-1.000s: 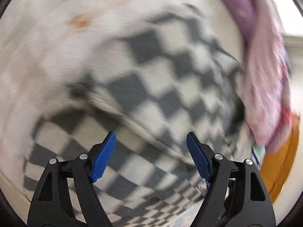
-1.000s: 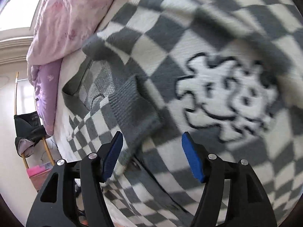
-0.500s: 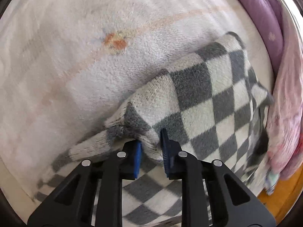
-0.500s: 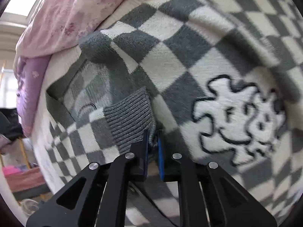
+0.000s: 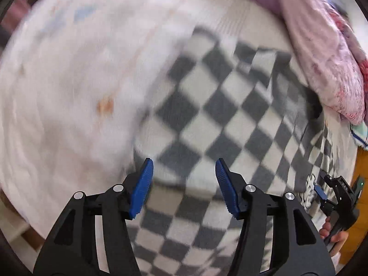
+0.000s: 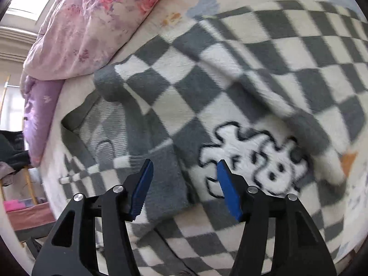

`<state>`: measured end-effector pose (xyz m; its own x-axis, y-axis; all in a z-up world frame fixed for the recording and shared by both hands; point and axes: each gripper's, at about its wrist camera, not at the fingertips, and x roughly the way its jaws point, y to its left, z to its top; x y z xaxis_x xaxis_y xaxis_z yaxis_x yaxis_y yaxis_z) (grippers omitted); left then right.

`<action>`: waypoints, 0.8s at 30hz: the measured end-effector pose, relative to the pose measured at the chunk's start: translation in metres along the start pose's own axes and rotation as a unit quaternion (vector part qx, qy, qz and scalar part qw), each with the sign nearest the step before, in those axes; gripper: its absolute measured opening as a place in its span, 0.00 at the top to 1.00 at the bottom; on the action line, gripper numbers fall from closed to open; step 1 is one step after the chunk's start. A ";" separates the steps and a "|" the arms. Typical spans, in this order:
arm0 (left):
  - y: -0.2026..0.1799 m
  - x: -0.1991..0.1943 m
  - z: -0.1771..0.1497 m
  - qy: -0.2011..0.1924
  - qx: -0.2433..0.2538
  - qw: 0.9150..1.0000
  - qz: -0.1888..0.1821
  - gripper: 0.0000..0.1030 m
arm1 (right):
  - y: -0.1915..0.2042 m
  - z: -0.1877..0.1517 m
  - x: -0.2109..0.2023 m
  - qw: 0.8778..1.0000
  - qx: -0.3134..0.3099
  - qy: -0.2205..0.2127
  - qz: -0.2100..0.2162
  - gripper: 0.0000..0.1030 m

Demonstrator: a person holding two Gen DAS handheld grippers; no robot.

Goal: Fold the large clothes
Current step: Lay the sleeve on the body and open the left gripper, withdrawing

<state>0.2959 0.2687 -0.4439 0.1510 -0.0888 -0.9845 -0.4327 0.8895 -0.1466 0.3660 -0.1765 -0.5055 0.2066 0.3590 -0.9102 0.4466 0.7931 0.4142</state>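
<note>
The checkered sweater (image 6: 230,87) lies spread across the pale bed cover (image 5: 64,87), and everything else sits around it: the floral quilt (image 6: 92,20) bunched along its far edge, a purple pillow (image 6: 39,115) beside its neckline end.

Both tools are letting go. The left gripper (image 5: 182,184) hangs pointing down over the sweater's edge, where grey-and-white checks meet the bed cover; its jaws are opening and nothing sits between the blue pads. The right gripper (image 6: 182,184) tilts down over the sweater's front, its jaws opening too, with a ribbed grey cuff (image 6: 161,179) lying loose below the gap, not pinched.

To me this looks like the release after a sleeve has been laid across the body: the cuff rests on the chest just beside the cartoon figure (image 6: 253,158) knitted there. The next move, I'd judge, calls for finding a fresh hold on the other sleeve or the hem and carrying it over without dragging the layer just placed.

The right wrist view gives the detail: the open neckline (image 6: 92,128), the cuff, the cartoon figure, all fairly sharp. The left wrist view is smeared, but it alone shows how far the sweater reaches across the bed cover, and it catches the right gripper (image 5: 322,195) at the sweater's near corner with fingers (image 5: 331,234) wrapped on its handle.
</note>
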 end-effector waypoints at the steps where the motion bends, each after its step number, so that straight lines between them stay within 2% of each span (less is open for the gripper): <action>1: -0.009 0.000 0.010 -0.011 0.008 1.000 0.001 0.48 | 0.004 0.004 0.006 1.000 -0.005 0.002 -0.006 0.47; 2: -0.014 0.002 0.023 -0.020 0.013 1.000 -0.002 0.61 | 0.009 0.006 0.012 1.000 -0.015 -0.004 -0.020 0.47; 4: -0.018 0.009 0.047 -0.030 0.012 0.999 0.006 0.72 | 0.020 0.010 0.029 0.999 -0.035 -0.005 -0.026 0.50; 6: -0.032 0.028 0.079 -0.037 0.016 0.999 0.021 0.74 | 0.026 0.012 0.048 0.998 -0.042 0.030 -0.031 0.52; 8: -0.036 0.036 0.099 -0.048 0.029 0.998 0.025 0.74 | 0.038 0.010 0.058 0.996 -0.066 0.022 -0.054 0.55; 10: -0.042 0.061 0.125 -0.037 0.042 0.997 0.046 0.77 | 0.044 0.008 0.058 0.993 -0.080 -0.008 -0.087 0.91; 11: -0.043 0.072 0.134 -0.027 0.041 0.997 0.057 0.81 | 0.047 0.007 0.057 0.991 -0.085 -0.018 -0.105 0.97; 12: -0.042 0.079 0.141 -0.018 0.034 0.997 0.066 0.81 | 0.048 0.007 0.056 0.990 -0.084 -0.020 -0.111 0.98; 14: -0.044 0.087 0.150 -0.023 0.034 0.997 0.072 0.81 | 0.046 0.006 0.054 0.988 -0.079 -0.020 -0.133 1.00; 15: -0.044 0.089 0.151 -0.027 0.036 0.996 0.083 0.81 | 0.043 0.005 0.052 0.982 -0.082 -0.029 -0.169 1.00; 16: -0.043 0.094 0.152 -0.026 0.035 0.995 0.085 0.81 | 0.036 0.005 0.050 0.979 -0.082 -0.040 -0.182 1.00; 17: -0.042 0.098 0.152 -0.024 0.034 0.995 0.086 0.81 | 0.028 0.008 0.053 0.981 -0.076 -0.034 -0.173 1.00; 19: -0.041 0.103 0.153 -0.026 0.044 0.994 0.092 0.79 | 0.017 0.011 0.049 0.990 -0.039 -0.027 -0.129 1.00; 21: -0.044 0.091 0.148 -0.030 0.068 0.992 0.101 0.80 | 0.017 0.013 0.042 0.993 -0.043 -0.016 -0.107 0.99; 24: -0.042 0.066 0.127 -0.028 0.084 0.993 0.077 0.79 | 0.025 0.006 0.016 0.996 -0.068 -0.021 -0.056 0.95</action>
<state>0.4366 0.2822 -0.4903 0.1462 0.0741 -0.9865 -0.3002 0.9535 0.0272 0.3854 -0.1541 -0.5094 0.1993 0.2469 -0.9483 0.3475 0.8870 0.3039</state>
